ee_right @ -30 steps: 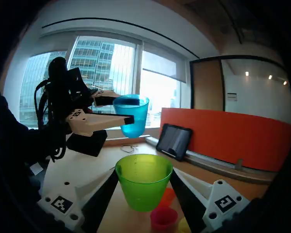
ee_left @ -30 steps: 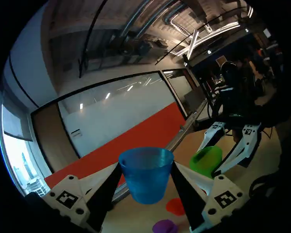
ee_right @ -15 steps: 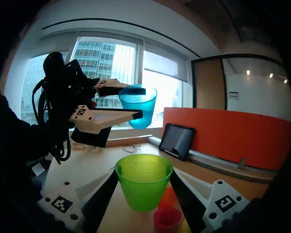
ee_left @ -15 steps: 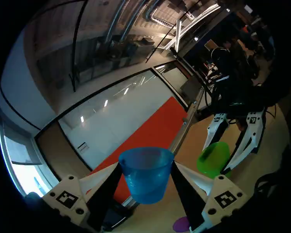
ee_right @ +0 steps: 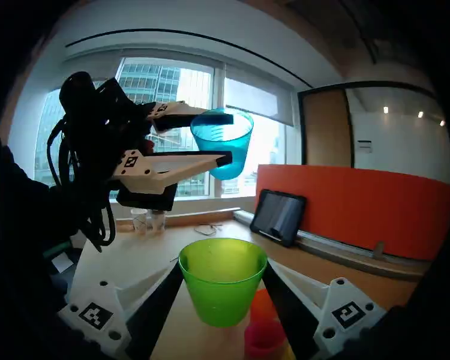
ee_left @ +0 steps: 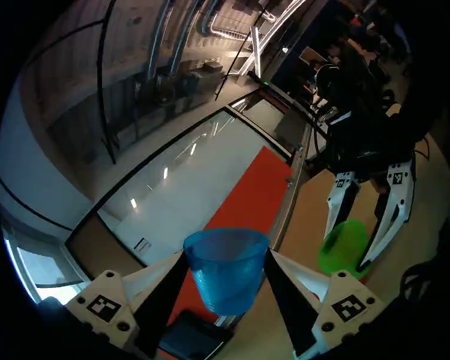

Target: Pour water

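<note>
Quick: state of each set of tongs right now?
Left tongs: closed on the translucent blue plastic cup.
Right tongs: closed on the translucent green plastic cup.

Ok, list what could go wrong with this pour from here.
1. The blue cup hangs high and apart from the green cup; water may miss or splash out.
2. The tablet stands on the table behind the cups; a spill could reach it.
3. The left gripper holds tapered walls; tilting may let the cup slip.
</note>
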Demonstrator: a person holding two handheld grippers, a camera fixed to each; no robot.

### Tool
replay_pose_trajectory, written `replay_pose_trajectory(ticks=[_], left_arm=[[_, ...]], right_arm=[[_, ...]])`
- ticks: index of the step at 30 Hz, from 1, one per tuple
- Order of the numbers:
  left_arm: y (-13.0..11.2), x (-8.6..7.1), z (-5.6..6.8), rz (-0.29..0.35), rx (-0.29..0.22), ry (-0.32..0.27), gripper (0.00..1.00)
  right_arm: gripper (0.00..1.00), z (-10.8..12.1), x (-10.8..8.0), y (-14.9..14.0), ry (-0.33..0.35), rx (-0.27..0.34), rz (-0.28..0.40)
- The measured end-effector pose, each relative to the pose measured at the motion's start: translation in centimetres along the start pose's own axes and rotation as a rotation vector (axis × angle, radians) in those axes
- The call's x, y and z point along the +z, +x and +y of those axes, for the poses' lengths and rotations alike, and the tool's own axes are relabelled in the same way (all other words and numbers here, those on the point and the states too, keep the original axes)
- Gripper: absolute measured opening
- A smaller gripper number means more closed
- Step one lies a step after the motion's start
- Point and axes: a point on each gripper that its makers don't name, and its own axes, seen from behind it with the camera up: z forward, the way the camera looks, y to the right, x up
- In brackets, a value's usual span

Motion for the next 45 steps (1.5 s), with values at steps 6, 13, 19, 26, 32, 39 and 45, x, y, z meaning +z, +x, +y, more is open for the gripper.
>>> replay_pose_trajectory(ticks=[6,13,19,26,32,39,45], left_arm=[[0.6,0.3,-0.4,0.004,0.048,0.002,0.85],[1.2,0.4,-0.6,0.011,0.089,0.006,0.85],[1.7,0.4,-0.8,0.018,0.127,0.01,0.85],[2.3,0.5,-0.8,0.025,0.171,0.013,0.85],[2.7,0.5,-0.8,0.031,0.212,0.02,0.86],[3.1,0.5,-0.9,0.037,0.252,0.03,0.85],[3.4,0.4,-0.8,0.042,0.284,0.034,0.86]], right_arm=[[0.91,-0.4,0.2,0.1,0.01,-0.002,0.003],[0.91,-0.6,0.3,0.1,0.017,-0.003,0.003],[0.91,-0.5,0.2,0.0,0.017,-0.003,0.003],[0.91,-0.5,0.2,0.0,0.018,-0.003,0.006],[0.91,-0.5,0.2,0.1,0.016,-0.006,0.007],[0.91,-0.4,0.0,0.2,0.013,-0.01,0.01],[0.91,-0.5,0.0,0.3,0.016,-0.013,0.01]])
